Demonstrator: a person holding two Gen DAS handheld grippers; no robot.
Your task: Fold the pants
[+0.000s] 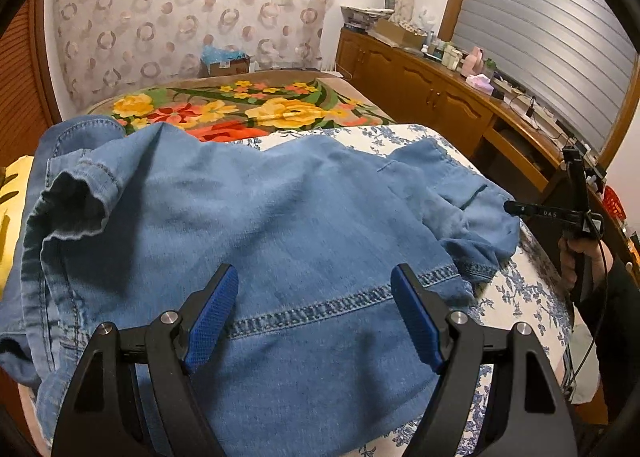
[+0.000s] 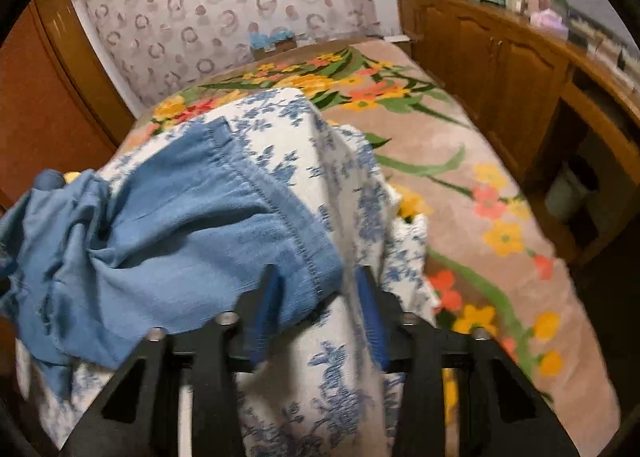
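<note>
We see a bed [image 1: 280, 105] with a flowered blanket, and on it a white-and-blue sheet [image 2: 340, 377] that carries the crumpled denim pants [image 1: 260, 217]. Our left gripper [image 1: 314, 317] hangs wide open above the near hem. Our right gripper [image 2: 318, 309], half open, has the pants' right corner between its fingers.

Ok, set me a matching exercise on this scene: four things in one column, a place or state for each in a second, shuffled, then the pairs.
1. blue denim pants
2. left gripper
3. white cloth with blue flowers
4. long brown wooden cabinet

A. stands beside the bed, clutter on top
B. lies directly under the denim
C. crumpled, not yet folded flat
D. open, over the stitched hem

Pairs: 1-C, 2-D, 3-B, 4-A
</note>
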